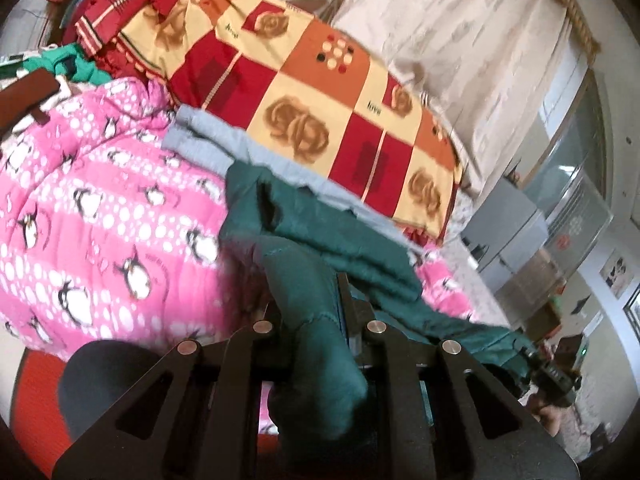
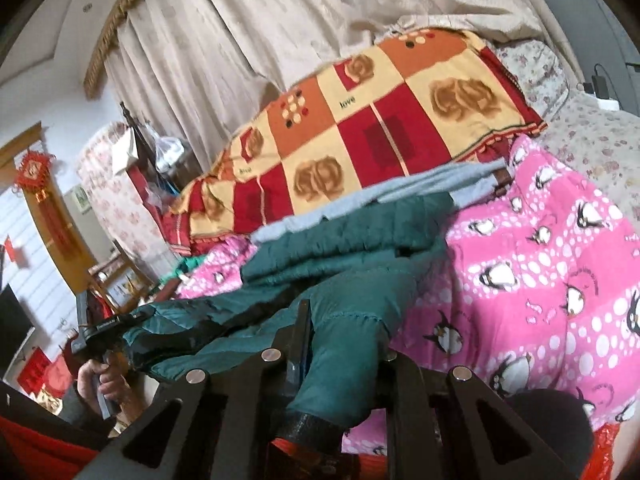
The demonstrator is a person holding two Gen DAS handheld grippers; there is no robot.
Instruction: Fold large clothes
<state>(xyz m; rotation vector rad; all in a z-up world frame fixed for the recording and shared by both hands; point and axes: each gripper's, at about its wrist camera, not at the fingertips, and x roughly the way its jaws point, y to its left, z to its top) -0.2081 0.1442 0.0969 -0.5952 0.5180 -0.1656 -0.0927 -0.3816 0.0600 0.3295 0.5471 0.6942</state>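
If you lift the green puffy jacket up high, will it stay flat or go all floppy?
Probably floppy: the green jacket already sags in soft folds where the left gripper and right gripper pinch it. Its quilted puffiness suggests it is light. The shiny fabric may be a bit slippery.

Left tongs (image 1: 320, 300) tips under jacket (image 1: 320, 240)

Each black gripper (image 1: 308, 316) (image 2: 340, 332) bears triangular cut-outs and round silver screws (image 1: 263, 326).

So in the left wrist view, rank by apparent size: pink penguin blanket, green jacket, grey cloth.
1. pink penguin blanket
2. green jacket, though it is nearest the camera, which inflates it
3. grey cloth, mostly hidden
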